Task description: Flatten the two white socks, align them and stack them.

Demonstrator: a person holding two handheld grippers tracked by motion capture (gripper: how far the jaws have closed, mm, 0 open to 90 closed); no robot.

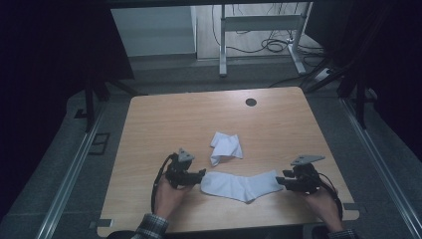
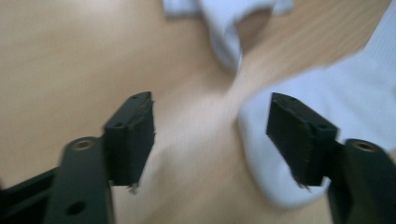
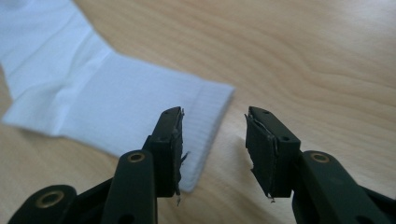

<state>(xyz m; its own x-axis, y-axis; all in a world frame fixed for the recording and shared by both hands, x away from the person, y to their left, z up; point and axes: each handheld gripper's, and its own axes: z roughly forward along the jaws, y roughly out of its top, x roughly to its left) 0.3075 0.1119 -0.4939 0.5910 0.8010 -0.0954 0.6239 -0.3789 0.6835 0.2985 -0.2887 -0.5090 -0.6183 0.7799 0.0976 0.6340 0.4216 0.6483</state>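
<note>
Black pads of the left gripper (image 2: 211,140) stood apart, with only bare wood between them; the toe end of the flat sock (image 2: 336,116) lay just beside the pad on the sock's side and was not pinched. The right gripper (image 3: 214,144) was also spread: one pad was over the ribbed cuff of the same sock (image 3: 107,107), the other over the bare table, and nothing was pressed between them.

From the high view, the left gripper (image 1: 199,175) was at the toe end of the sock (image 1: 239,185) and the right gripper (image 1: 279,181) at its cuff end, so the sock lay stretched between the two, near the front edge of the table (image 1: 164,119). A second sock (image 1: 225,147), crumpled, lay just behind the flat one, apart from both grippers.

I judged the step in hand to be taking the flat sock by its two ends, perhaps to fold it or to pair it with the other one. To do it well, each gripper would need to shift a little toward the fabric, so that the edge lies between the pads and not beside them. The lower pad should slide under the cloth close to the wood, to catch both layers. Closing both sides evenly would keep the sock from wrinkling or slipping out.
</note>
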